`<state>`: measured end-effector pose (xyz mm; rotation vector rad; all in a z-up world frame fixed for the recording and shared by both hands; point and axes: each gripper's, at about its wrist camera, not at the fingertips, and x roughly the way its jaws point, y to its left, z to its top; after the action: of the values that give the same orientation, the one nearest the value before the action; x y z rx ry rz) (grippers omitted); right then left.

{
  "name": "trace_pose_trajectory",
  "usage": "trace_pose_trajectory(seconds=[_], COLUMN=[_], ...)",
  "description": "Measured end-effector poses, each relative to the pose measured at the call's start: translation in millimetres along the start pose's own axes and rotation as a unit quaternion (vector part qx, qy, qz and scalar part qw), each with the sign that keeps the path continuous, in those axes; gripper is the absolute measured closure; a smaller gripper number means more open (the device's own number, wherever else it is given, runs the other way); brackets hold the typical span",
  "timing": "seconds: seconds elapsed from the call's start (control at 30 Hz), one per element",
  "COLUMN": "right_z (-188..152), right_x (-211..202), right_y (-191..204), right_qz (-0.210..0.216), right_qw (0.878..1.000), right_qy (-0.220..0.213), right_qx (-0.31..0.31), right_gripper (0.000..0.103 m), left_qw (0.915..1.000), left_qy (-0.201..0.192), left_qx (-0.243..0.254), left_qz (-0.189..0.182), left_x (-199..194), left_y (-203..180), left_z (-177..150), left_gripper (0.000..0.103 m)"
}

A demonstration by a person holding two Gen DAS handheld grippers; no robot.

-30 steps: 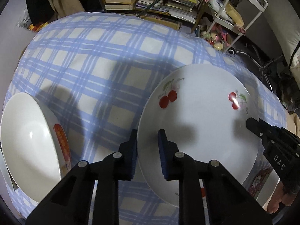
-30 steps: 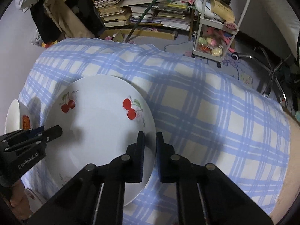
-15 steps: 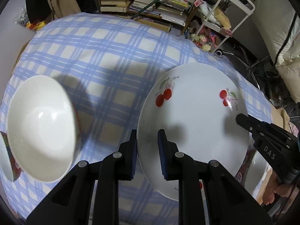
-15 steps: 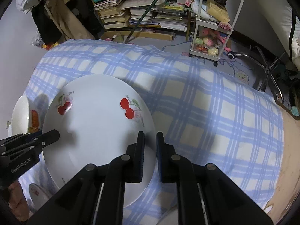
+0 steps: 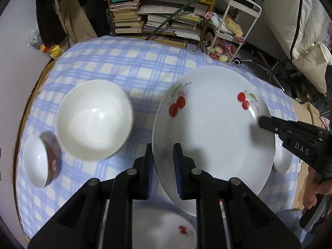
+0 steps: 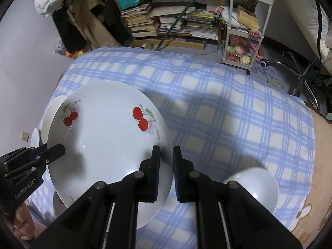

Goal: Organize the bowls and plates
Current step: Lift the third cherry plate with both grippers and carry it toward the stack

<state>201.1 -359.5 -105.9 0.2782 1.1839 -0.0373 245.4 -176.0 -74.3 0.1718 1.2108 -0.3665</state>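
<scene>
Checked tablecloth [image 5: 128,66] spread below both grippers. Cherry plate [image 5: 211,132], face up and near level, spans between them: left gripper [image 5: 162,166] clamps its left rim, jaws having just closed slightly; right gripper [image 6: 166,164] clamps the opposite rim. Large white bowl [image 5: 94,119] left of the left gripper; small bowl [image 5: 40,164] beyond it, tilted.

Left wrist view: rides left gripper [image 5: 162,170], looks steeply down along fingers, close above cherry plate [image 5: 211,137], checked tablecloth [image 5: 124,62] beyond, bookshelf [image 5: 161,18] past far edge. Right wrist view: rides right gripper [image 6: 166,172], same steep downward tilt, same closeness. Shared: plate, cloth, bookshelf, white trolley [image 6: 244,33]; each shows other gripper at plate's opposite rim.
</scene>
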Motion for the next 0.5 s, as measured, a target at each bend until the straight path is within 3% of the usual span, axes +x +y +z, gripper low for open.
trace_pose_trajectory(seconds=[0.5], right_z=[-66.5], right_x=[-26.7], right_y=[66.9], right_qz=[0.014], right_qw=[0.999], right_qy=[-0.009], right_qx=[-0.044], right_gripper=[0.089], left_qw=[0.9993], left_qy=[-0.010], left_qx=[-0.007], left_qz=[0.036], left_x=[-49.7], left_y=[41.7], left_z=[-80.0], left_gripper=[0.085])
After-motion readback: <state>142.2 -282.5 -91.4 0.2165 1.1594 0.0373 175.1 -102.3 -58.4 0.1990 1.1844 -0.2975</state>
